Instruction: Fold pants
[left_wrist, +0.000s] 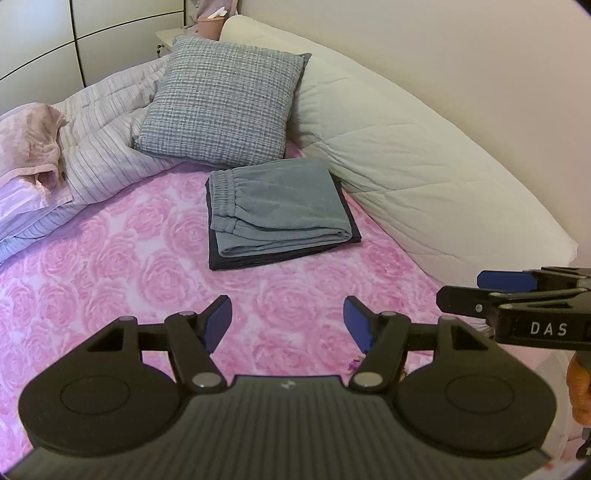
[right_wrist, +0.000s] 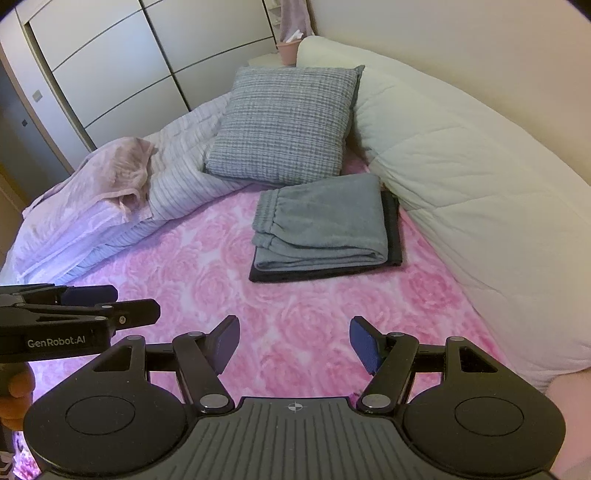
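Grey pants (left_wrist: 280, 206) (right_wrist: 325, 225) lie folded into a neat rectangle, waistband to the left, on top of a folded dark garment (left_wrist: 273, 256) (right_wrist: 325, 275). The stack rests on the pink rose-pattern bedspread (left_wrist: 122, 266) (right_wrist: 207, 280), close to the grey pillow. My left gripper (left_wrist: 288, 321) hangs open over the bedspread, well short of the stack, nothing between its blue pads. My right gripper (right_wrist: 295, 341) is also open and empty, at a similar distance. Each gripper shows side-on at the edge of the other's view, the right gripper (left_wrist: 491, 291) and the left gripper (right_wrist: 122, 302).
A grey checked pillow (left_wrist: 225, 99) (right_wrist: 288, 122) leans behind the stack. A cream quilted bolster (left_wrist: 424, 173) (right_wrist: 472, 206) runs along the right. A striped duvet and pink blanket (left_wrist: 33, 147) (right_wrist: 118, 173) are bunched at the left. White wardrobe doors (right_wrist: 110, 62) stand behind.
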